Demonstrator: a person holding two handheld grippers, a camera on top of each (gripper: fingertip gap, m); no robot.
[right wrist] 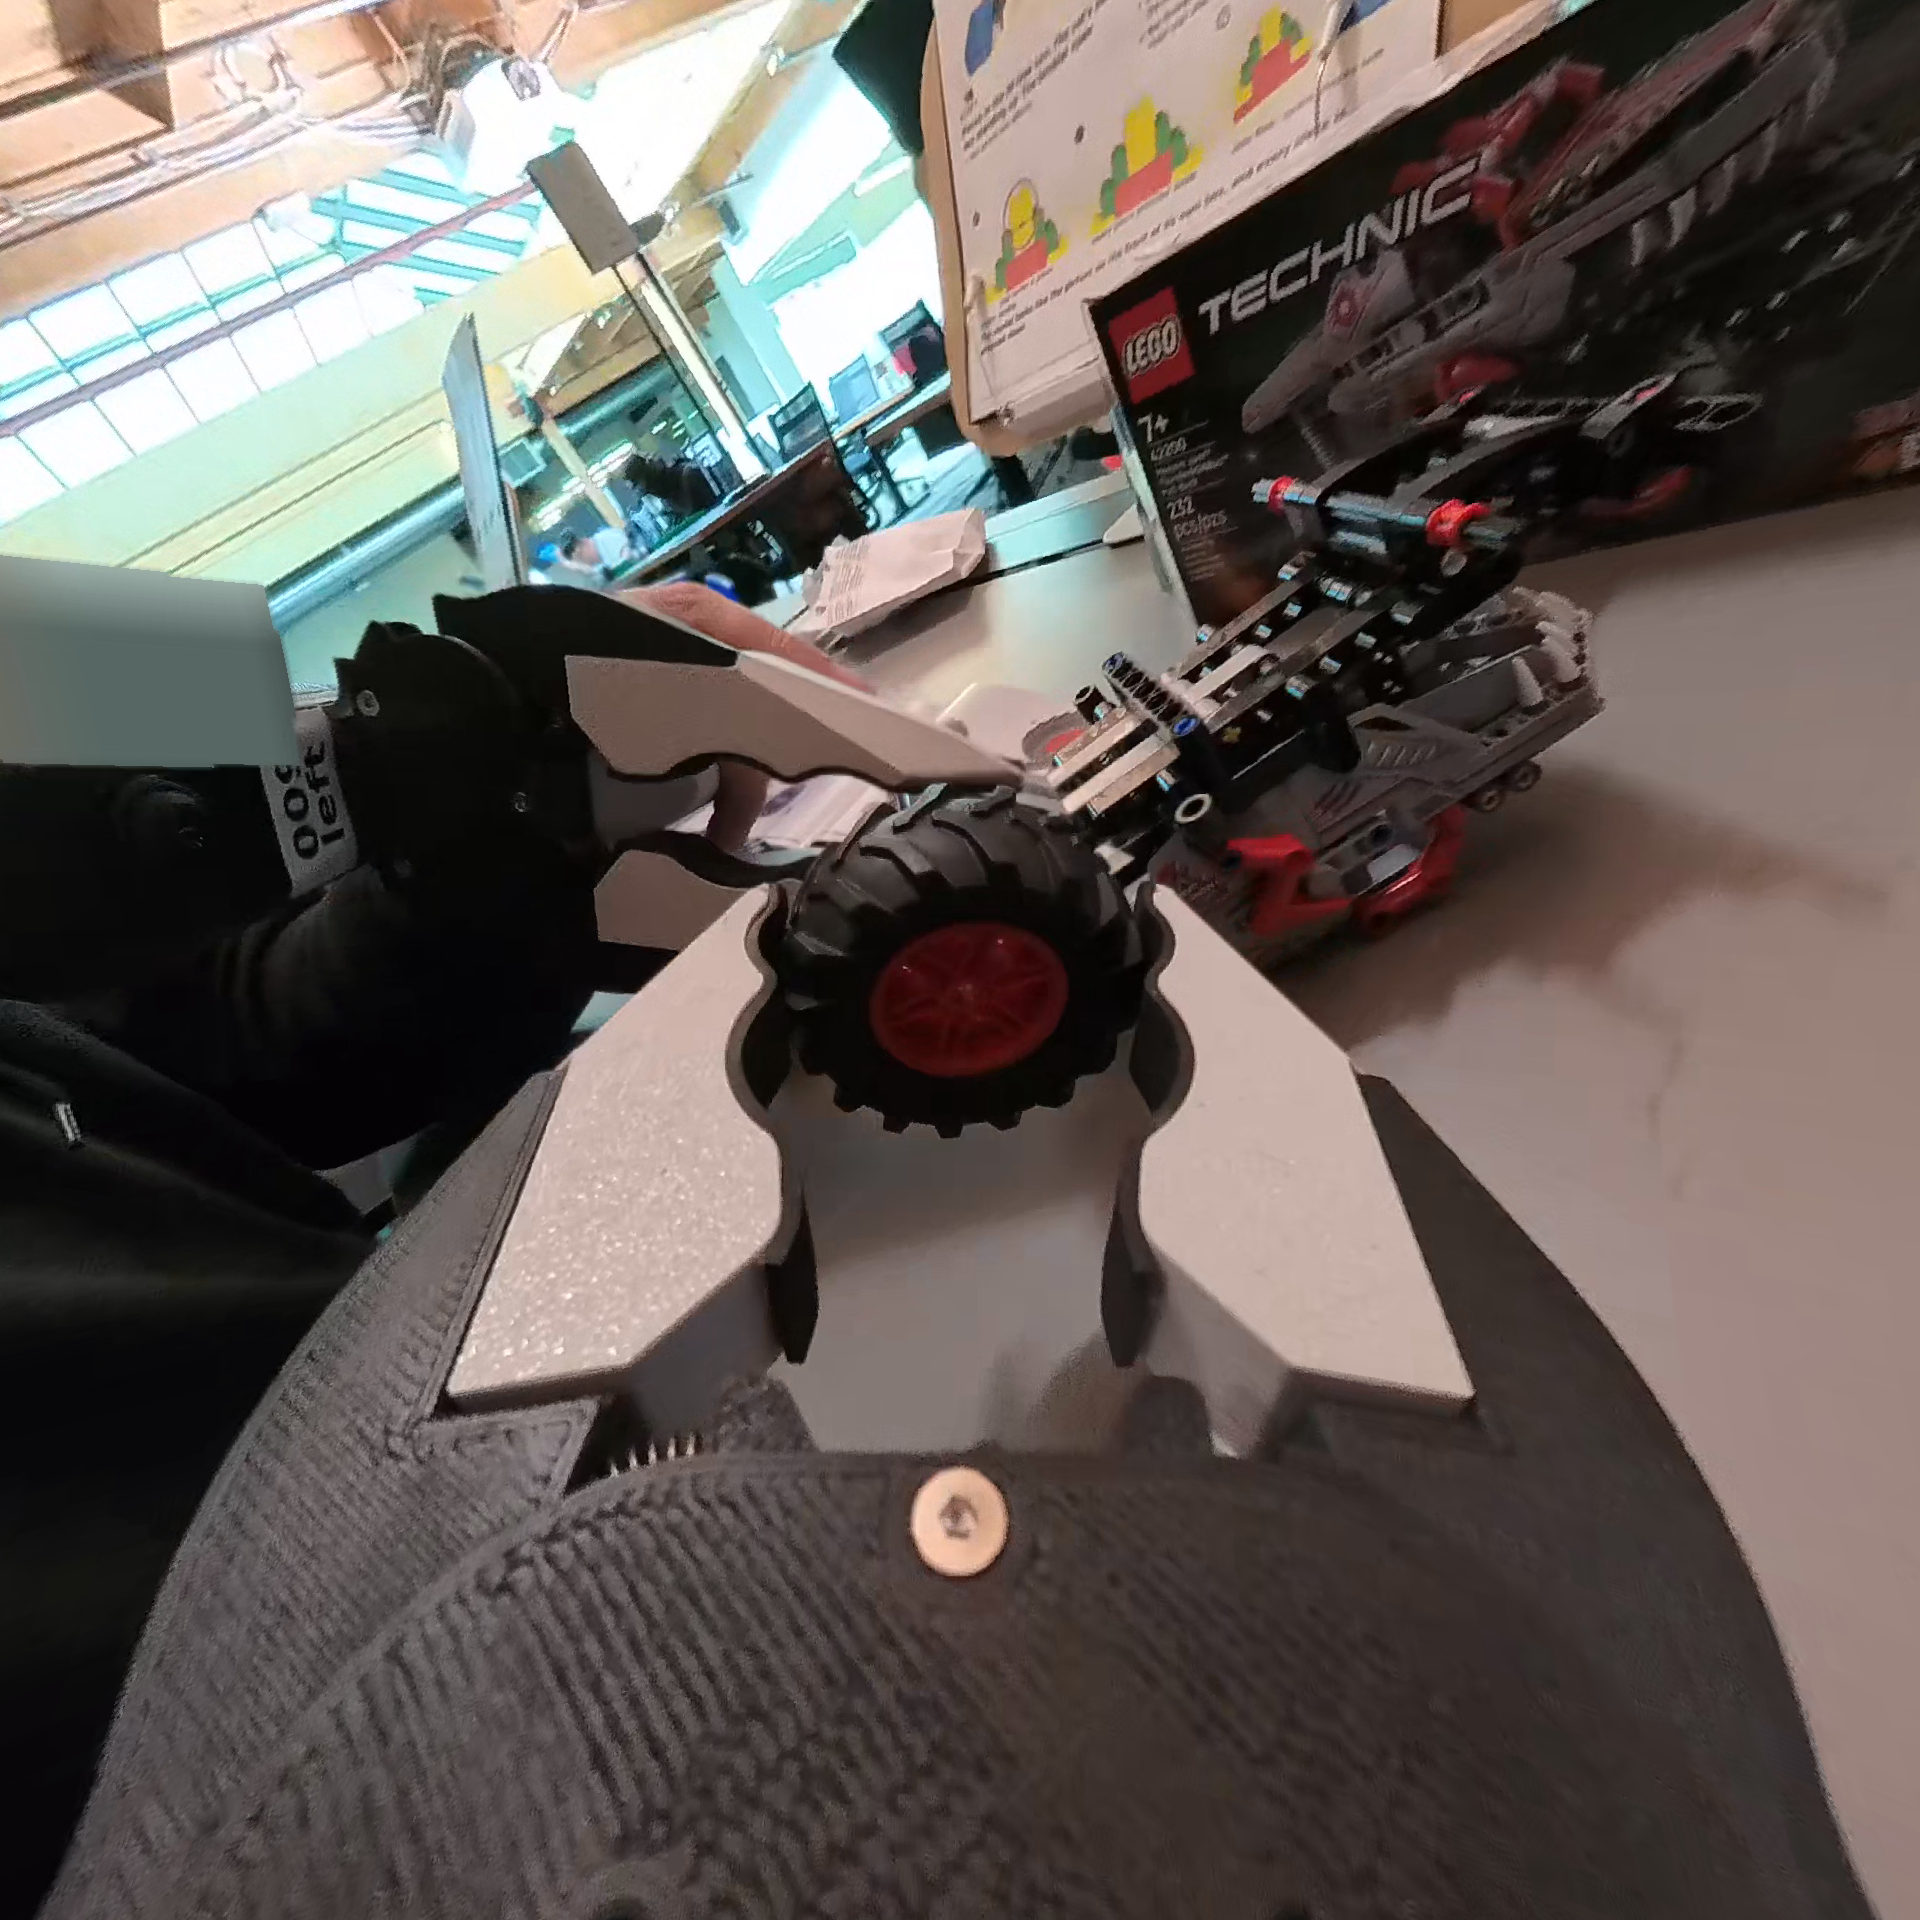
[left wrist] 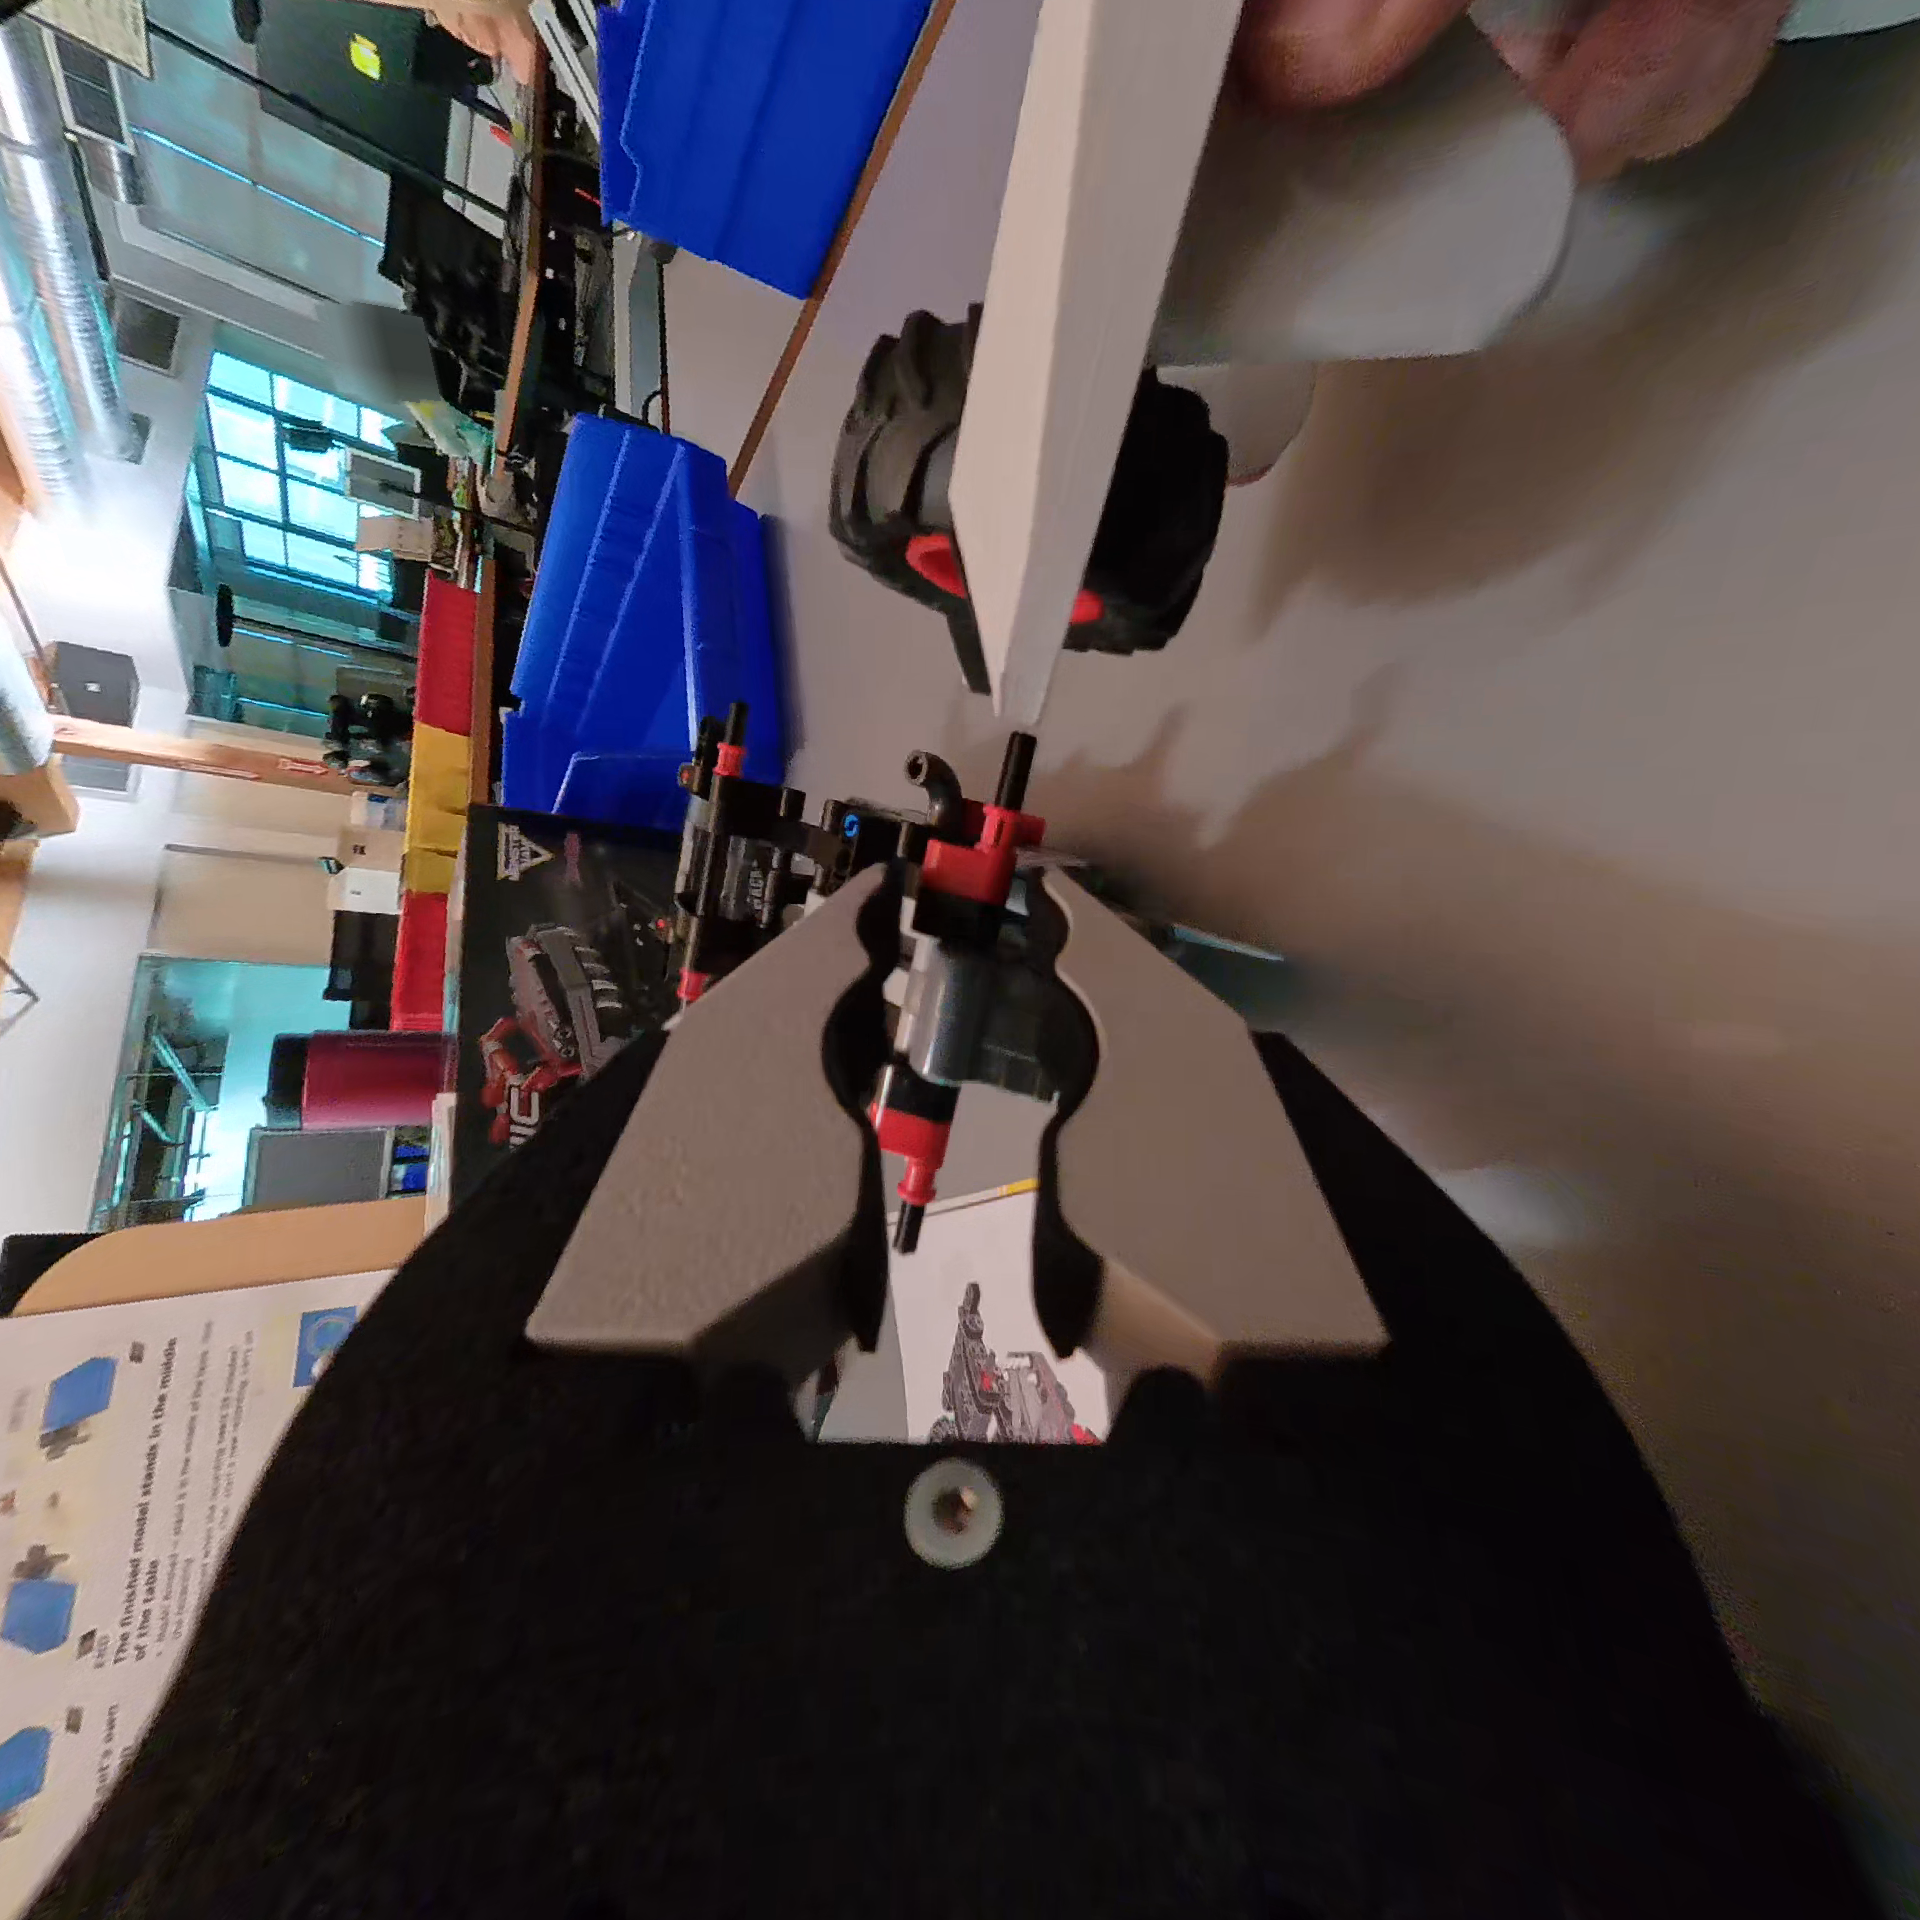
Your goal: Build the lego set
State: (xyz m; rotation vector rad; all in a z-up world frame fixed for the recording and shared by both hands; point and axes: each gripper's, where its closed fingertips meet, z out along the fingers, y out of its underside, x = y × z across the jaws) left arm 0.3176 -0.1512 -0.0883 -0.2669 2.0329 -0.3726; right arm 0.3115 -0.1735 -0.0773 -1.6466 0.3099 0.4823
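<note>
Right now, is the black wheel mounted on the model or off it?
Cannot tell: the right gripper clamps the wheel against the model, hiding the joint.

Black treaded wheel (right wrist: 961, 992) (red hub), blue bins (left wrist: 644, 623).

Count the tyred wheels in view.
1. The wheel, black tyre on red hub, sits between the right hand-held gripper's fingers, at the model's near end. Others may be hidden behind the model.

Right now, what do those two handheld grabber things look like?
Each gripper, left and right, has two flat grey fingers with wavy inner edges on a rounded black, ridged printed body with one screw. The left's holder wears a black sleeve.
</note>
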